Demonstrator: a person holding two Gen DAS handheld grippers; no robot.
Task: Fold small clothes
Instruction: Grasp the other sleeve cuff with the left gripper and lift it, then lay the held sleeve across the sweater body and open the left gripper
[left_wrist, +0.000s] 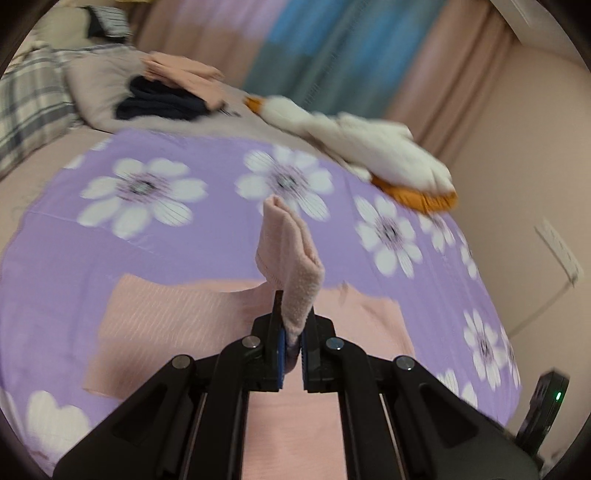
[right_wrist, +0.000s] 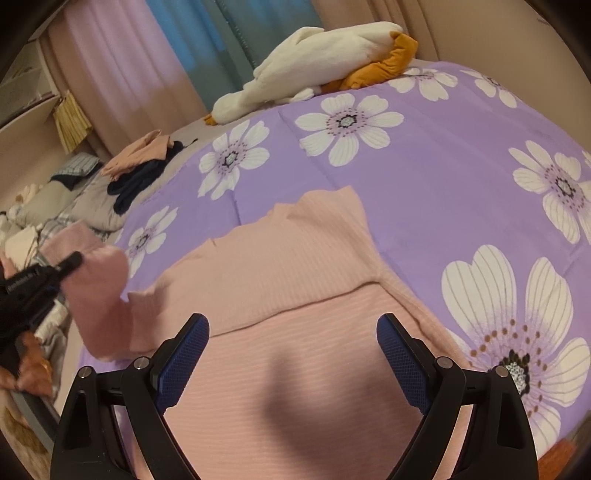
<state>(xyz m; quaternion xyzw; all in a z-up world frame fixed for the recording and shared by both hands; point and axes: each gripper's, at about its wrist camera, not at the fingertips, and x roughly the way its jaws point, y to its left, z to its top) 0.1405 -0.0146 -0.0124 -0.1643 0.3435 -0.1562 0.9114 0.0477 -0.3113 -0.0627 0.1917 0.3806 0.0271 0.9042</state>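
Your left gripper (left_wrist: 291, 341) pinches the cuff of the pink ribbed knit top (right_wrist: 303, 258), sleeve lifted at nine o'clock. Your right gripper (right_wrist: 293, 363) hovers over its body, jaws wide and empty. On the purple floral bedspread (right_wrist: 443, 177), one sleeve's folded in; the rest remains.

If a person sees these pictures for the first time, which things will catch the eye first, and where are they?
First comes the purple bedspread with big white flowers, and the pink ribbed garment spread on it. The left gripper is shut on the garment's sleeve and lifts it, while the right gripper hovers open above the pink fabric. A white plush goose with orange feet lies at the bed's far edge.
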